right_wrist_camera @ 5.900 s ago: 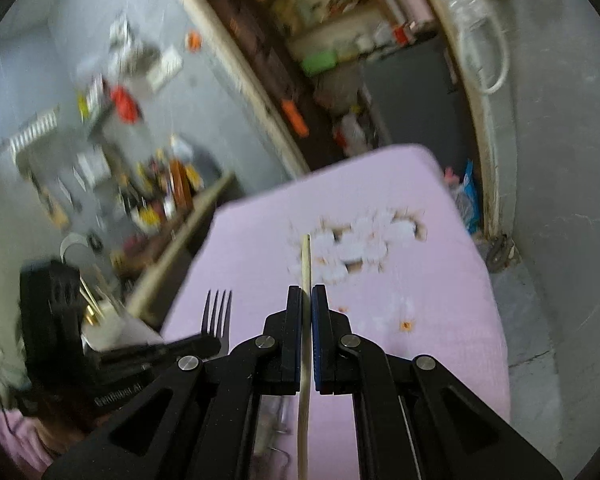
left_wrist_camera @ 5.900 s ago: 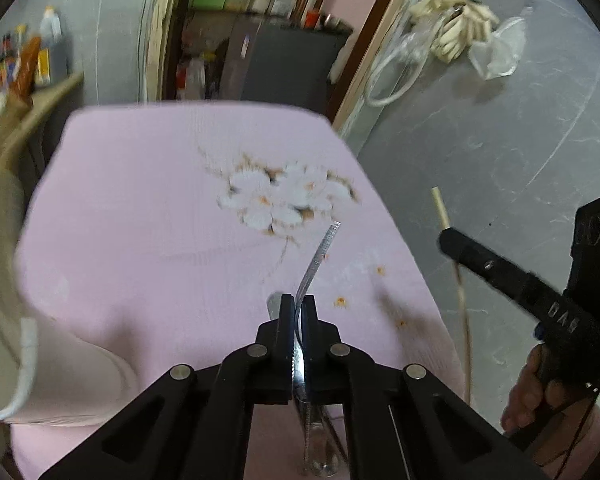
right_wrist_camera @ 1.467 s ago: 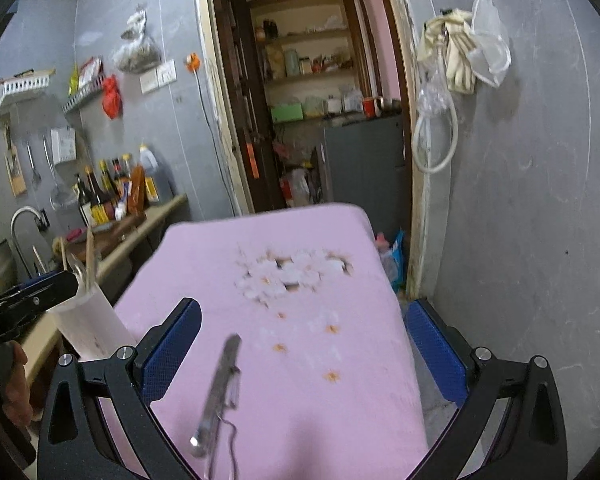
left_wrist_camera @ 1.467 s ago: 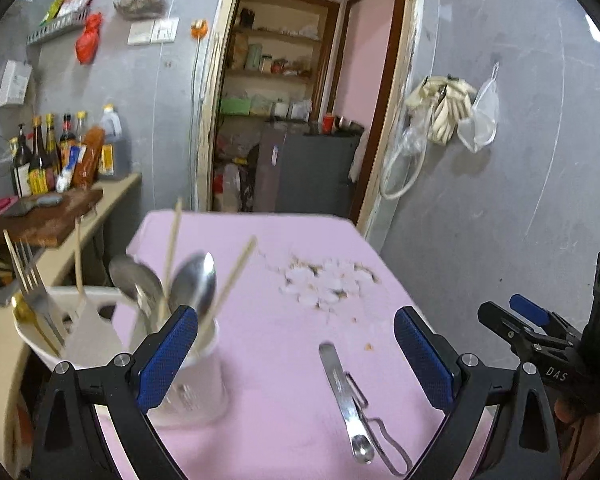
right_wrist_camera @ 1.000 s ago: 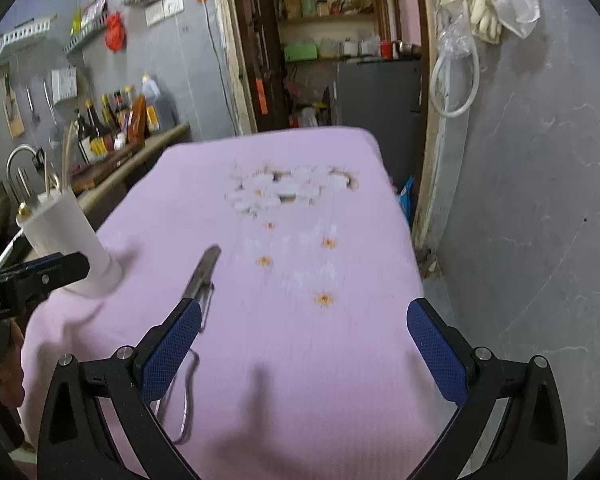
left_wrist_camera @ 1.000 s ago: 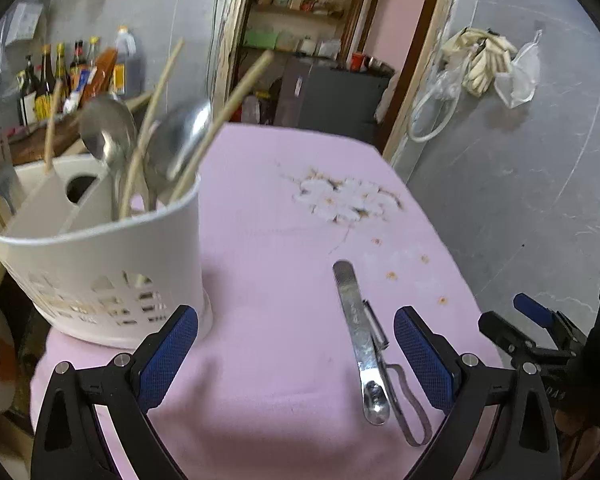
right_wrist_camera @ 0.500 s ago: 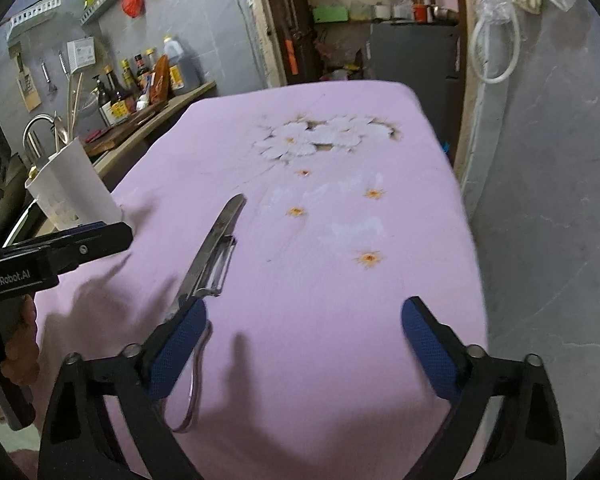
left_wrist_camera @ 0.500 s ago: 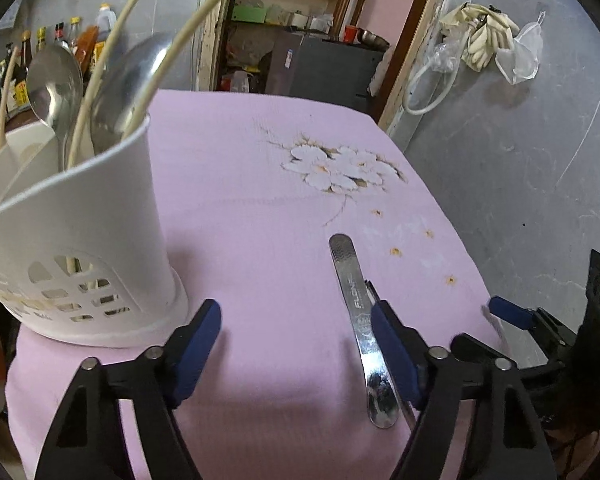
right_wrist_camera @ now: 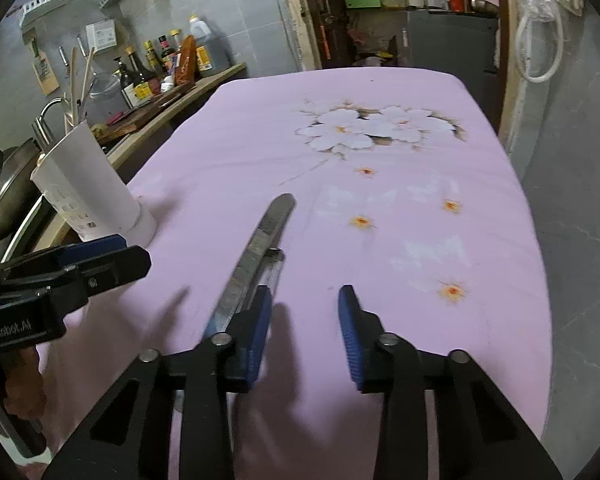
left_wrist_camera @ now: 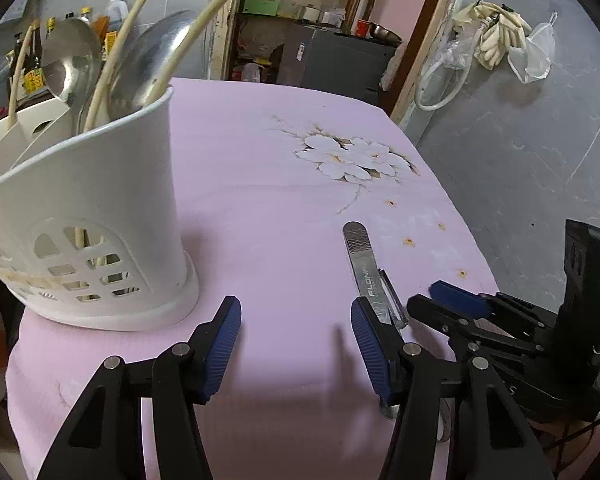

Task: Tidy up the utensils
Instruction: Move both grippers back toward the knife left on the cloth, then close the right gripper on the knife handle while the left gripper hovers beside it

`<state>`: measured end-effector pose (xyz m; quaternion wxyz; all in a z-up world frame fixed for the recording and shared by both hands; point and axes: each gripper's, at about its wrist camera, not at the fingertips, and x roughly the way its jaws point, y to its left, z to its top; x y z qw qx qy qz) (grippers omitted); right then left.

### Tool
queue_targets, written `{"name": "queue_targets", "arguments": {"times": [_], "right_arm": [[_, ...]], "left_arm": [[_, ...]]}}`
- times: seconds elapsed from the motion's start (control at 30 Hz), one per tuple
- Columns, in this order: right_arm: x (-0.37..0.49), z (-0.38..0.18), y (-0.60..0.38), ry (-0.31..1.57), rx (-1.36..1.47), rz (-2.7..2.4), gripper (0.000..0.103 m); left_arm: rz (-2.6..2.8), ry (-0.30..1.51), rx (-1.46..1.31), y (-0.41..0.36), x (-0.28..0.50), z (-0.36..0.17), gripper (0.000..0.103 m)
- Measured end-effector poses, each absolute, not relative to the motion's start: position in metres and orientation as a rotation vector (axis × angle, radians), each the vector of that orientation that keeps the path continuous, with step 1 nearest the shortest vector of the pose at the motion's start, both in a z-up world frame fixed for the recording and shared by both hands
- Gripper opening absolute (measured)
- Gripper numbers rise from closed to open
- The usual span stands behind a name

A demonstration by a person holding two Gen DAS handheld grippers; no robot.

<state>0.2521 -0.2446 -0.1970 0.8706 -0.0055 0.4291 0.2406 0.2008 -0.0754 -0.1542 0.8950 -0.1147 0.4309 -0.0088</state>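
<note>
Pink floral tablecloth [left_wrist_camera: 260, 200], grey tiled walls [left_wrist_camera: 520, 140]

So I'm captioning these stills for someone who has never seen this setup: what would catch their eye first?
Probably the pink flowered cloth covering the table, with a lone steel peeler lying near its front edge. Next, the white caddy at the cloth's left, bristling with spoons and chopsticks. Both blue-padded tools, left tool and right tool, are closing beside the peeler, neither gripping it.
</note>
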Motion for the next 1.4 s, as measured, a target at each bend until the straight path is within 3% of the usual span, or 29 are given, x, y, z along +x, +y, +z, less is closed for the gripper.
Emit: {"name": "queue_targets", "arguments": {"times": [0.17,0.37,0.83,0.93,1.2,1.37,1.4], "right_arm": [[0.255,-0.200,-0.236,0.914,-0.015,0.533,0.024],[0.254,-0.202,-0.226,0.938,-0.054,0.560,0.003],[0.243,-0.184,-0.245,0.893,-0.112,0.569,0.000],[0.242,-0.183,-0.249,0.893,-0.093,0.582,0.000],[0.246,-0.182,-0.278,0.892,-0.022,0.559,0.000],[0.246,-0.187,-0.269,0.912,-0.023,0.612,0.003],[0.246,-0.189,-0.265,0.915,-0.034,0.621,0.008]], "left_arm": [[-0.007,0.896,-0.246,-0.075,0.201,-0.156,0.055],[-0.002,0.900,-0.251,-0.075,0.204,-0.159,0.055],[-0.115,0.916,-0.230,-0.098,0.228,-0.161,0.055],[-0.140,0.933,-0.225,-0.104,0.236,-0.164,0.050],[-0.135,0.951,-0.244,-0.097,0.239,-0.167,0.049],[-0.105,0.956,-0.270,-0.089,0.236,-0.167,0.049],[-0.094,0.958,-0.274,-0.086,0.234,-0.167,0.049]]}}
